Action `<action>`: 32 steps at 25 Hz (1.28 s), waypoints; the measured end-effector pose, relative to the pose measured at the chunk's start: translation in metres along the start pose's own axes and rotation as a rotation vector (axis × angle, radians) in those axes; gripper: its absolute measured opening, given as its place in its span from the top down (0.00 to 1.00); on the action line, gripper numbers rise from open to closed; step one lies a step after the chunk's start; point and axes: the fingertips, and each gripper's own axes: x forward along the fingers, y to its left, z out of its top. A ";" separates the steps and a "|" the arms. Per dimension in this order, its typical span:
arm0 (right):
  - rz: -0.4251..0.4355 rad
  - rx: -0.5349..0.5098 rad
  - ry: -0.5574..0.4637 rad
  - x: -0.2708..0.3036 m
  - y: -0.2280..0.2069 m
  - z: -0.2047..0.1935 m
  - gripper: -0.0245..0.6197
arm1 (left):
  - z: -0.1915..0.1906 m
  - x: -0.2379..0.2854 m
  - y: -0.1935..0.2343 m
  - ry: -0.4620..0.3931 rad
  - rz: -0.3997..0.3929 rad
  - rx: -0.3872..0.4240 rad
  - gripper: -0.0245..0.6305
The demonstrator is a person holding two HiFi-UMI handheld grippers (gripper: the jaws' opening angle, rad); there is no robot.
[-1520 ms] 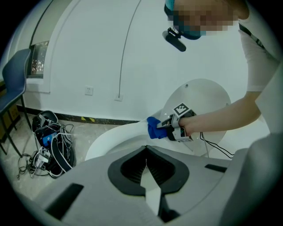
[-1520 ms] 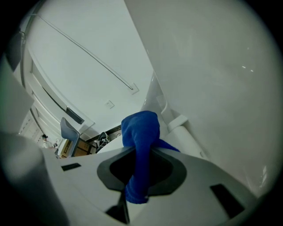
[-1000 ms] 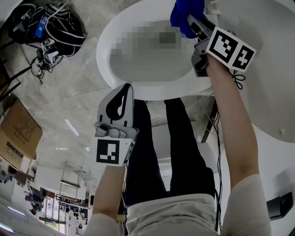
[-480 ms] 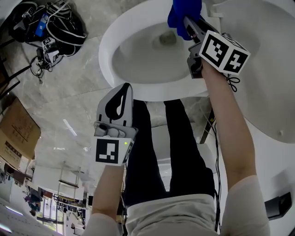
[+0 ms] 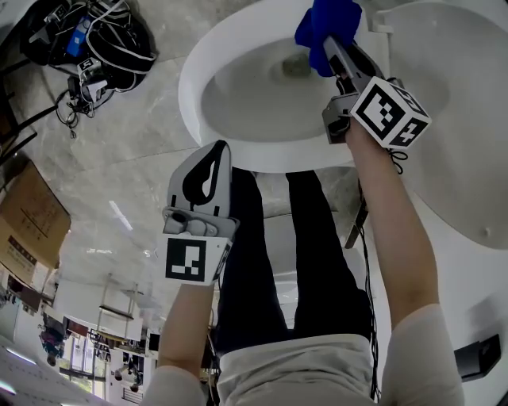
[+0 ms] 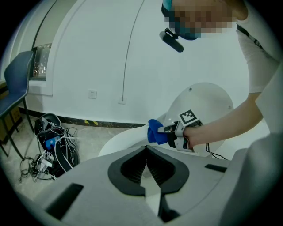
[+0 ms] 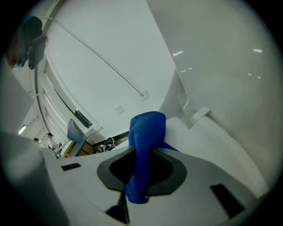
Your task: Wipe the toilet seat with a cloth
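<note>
Clamping a blue cloth [image 5: 325,22] at the white toilet seat's [image 5: 190,87] far right rim is the right hand-held gripper [image 5: 333,49]. The left hand-held gripper [image 5: 214,155], jaws together, hovers above grey marbled floor [image 5: 119,166]; tangled cables [image 5: 87,40] lie far left.

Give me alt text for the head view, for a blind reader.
The right hand-held gripper, shut on a blue cloth, reaches to the back rim of a white toilet seat with its lid up. The left hand-held gripper hangs shut and empty nearer the person; tangled cables lie on the floor.
</note>
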 end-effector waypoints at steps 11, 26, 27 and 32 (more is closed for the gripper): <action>0.009 -0.281 0.030 -0.068 0.037 -0.040 0.88 | 0.011 -0.001 0.000 -0.024 0.022 0.027 0.95; -0.032 -0.397 0.013 -0.137 0.062 -0.048 0.88 | 0.053 -0.032 -0.008 -0.112 0.070 0.070 0.95; -0.034 -0.388 0.006 -0.146 0.069 -0.043 0.88 | 0.060 -0.040 -0.010 -0.117 0.073 0.071 0.95; -0.005 -0.398 -0.040 -0.195 0.131 0.009 0.88 | 0.124 -0.091 -0.026 -0.186 0.076 0.107 0.95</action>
